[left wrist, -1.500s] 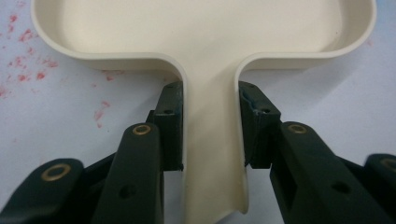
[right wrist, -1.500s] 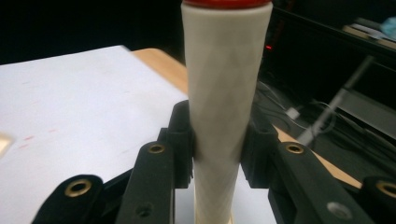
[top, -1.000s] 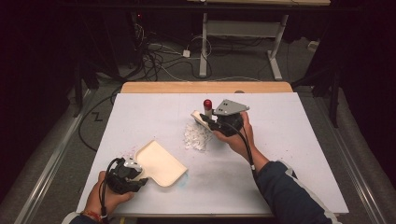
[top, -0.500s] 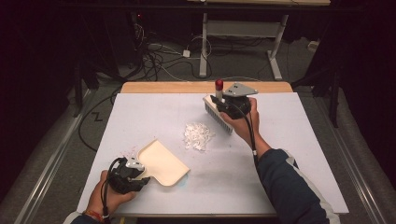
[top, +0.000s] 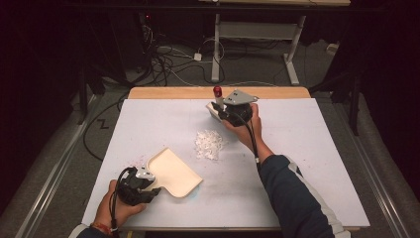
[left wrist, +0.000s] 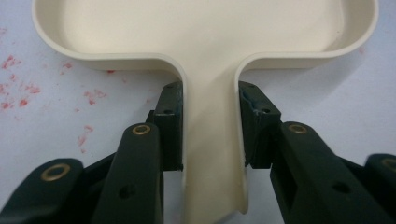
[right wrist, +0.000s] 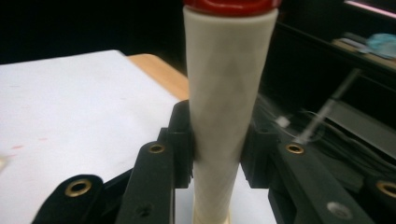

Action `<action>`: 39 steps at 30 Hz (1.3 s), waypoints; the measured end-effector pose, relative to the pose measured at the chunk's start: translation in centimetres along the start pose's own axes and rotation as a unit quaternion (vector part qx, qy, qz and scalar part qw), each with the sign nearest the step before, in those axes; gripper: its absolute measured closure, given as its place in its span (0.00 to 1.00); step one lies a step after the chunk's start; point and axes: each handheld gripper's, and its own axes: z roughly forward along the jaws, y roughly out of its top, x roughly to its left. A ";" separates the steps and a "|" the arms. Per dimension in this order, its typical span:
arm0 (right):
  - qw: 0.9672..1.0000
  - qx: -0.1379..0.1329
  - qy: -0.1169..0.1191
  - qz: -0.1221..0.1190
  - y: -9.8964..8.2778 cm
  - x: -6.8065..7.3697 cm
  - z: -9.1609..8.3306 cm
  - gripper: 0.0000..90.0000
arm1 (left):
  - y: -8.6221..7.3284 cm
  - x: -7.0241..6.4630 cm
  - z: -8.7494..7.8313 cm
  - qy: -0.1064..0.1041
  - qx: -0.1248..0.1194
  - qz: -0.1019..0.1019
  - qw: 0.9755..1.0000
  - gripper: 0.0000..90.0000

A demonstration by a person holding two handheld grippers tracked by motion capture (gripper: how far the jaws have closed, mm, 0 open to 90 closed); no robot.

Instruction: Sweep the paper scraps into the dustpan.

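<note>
Right claw (top: pixel 218 106) at the far edge of the white paper-covered surface (top: pixel 307 148), closed on a cream tapered plastic handle with a red cap (right wrist: pixel 226 93); the cap top is cut off in the right gripper view, and the tool's lower end is hidden behind the claw and right hand (top: pixel 242 130) in the high view, so what kind of tool it is can't be told. Handle looks smooth, matte, round in section, wider toward the cap, standing about upright. Left claw (left wrist: pixel 210 126) at the near left of the surface, jaws clamped on both sides of the handle of a cream flat plastic dustpan-shaped tray with a raised rounded rim (left wrist: pixel 205 37); tray corners are cut off in the left gripper view. Left hand (top: pixel 111 206) partly cut off by the bottom edge. A small pile of white crumpled shreds (top: pixel 209 144) sits mid-surface, between tray and right claw, apart from both; material too small to make out. Faint red specks (left wrist: pixel 28 88) on the paper beside the tray. A strip of bare wood edge (top: pixel 173 92) shows beyond the paper at the far side. Wide bare paper to the right and left of the pile. Dark floor with tangled cables (top: pixel 163 59) behind, details murky.
</note>
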 end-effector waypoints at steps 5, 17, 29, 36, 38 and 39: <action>0.999 -0.008 0.033 -0.005 -0.3 1.2 -0.2 0.77 | -0.1 0.0 0.1 -0.001 0.001 0.000 1.000 0.71; 0.995 -0.028 0.098 -0.019 -0.5 3.4 -1.1 0.76 | 1.3 -0.1 0.8 -0.003 0.012 0.004 1.000 0.71; 0.991 -0.042 0.126 -0.011 -0.7 4.6 -2.2 0.75 | 2.5 -0.4 1.4 0.001 0.021 0.007 1.000 0.71; 0.990 -0.052 0.131 0.004 -0.7 5.5 -2.7 0.76 | 3.2 -0.7 1.7 0.004 0.028 0.006 1.000 0.71; 0.989 -0.057 0.133 0.011 -0.7 6.1 -2.9 0.76 | 3.7 -0.8 1.9 0.004 0.031 0.009 0.999 0.71; 0.989 -0.059 0.135 0.018 -0.7 6.2 -2.9 0.76 | 3.8 -0.9 2.0 0.003 0.032 0.007 0.999 0.71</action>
